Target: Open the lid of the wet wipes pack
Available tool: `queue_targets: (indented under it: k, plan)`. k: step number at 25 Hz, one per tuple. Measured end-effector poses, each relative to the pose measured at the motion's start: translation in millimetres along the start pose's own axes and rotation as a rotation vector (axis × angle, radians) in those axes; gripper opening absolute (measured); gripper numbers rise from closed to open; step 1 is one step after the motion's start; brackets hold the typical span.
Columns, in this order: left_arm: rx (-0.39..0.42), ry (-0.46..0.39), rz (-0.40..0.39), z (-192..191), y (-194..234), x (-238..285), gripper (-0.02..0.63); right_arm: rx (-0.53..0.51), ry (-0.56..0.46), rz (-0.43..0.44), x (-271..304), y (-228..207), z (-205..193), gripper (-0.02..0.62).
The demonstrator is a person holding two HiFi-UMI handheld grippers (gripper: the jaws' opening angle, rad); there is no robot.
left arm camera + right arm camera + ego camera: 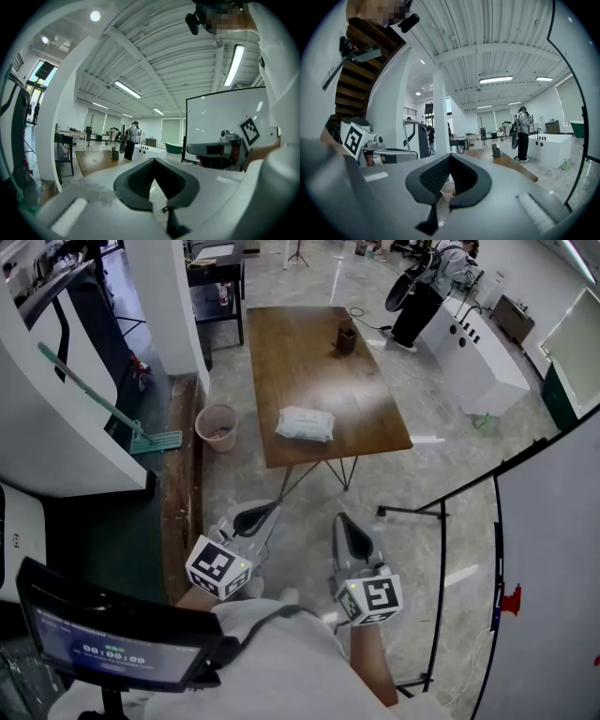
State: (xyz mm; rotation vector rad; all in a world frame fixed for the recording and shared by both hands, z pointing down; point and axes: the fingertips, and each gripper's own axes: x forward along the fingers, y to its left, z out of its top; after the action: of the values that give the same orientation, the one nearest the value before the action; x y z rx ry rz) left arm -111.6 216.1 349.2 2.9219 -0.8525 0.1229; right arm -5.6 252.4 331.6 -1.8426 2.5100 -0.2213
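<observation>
The white wet wipes pack point(305, 424) lies flat near the front edge of the brown wooden table point(319, 371), its lid down. Both grippers are held over the floor, well short of the table and apart from the pack. My left gripper point(271, 508) is shut and holds nothing; its own view shows the jaws meeting at the tip point(153, 159). My right gripper point(342, 519) is also shut and empty, tips together point(450, 155). Neither gripper view shows the pack; both show only the far table point(93, 161) point(506, 161).
A dark cup point(346, 337) stands at the table's far end. A pink bucket point(217, 427) sits on the floor left of the table, beside a green mop point(155, 441). A whiteboard point(553, 577) and black stand point(441, 549) are on the right. A person point(441, 268) stands far back.
</observation>
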Motion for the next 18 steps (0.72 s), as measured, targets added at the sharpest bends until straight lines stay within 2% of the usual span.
queue_targets:
  k: [8,14,18]
  plan:
    - [-0.008,-0.001,0.0,5.3,-2.8,2.1,0.002,-0.004,0.002,0.0,-2.3,-1.0,5.1,0.008]
    - [-0.01,0.015,0.008,14.5,-1.6,1.8,0.002,0.019,0.018,0.043,-4.8,3.9,9.2,0.008]
    - [-0.006,0.007,0.032,14.8,-3.0,13.2,0.002,0.035,0.02,0.056,-6.7,-10.2,4.4,0.008]
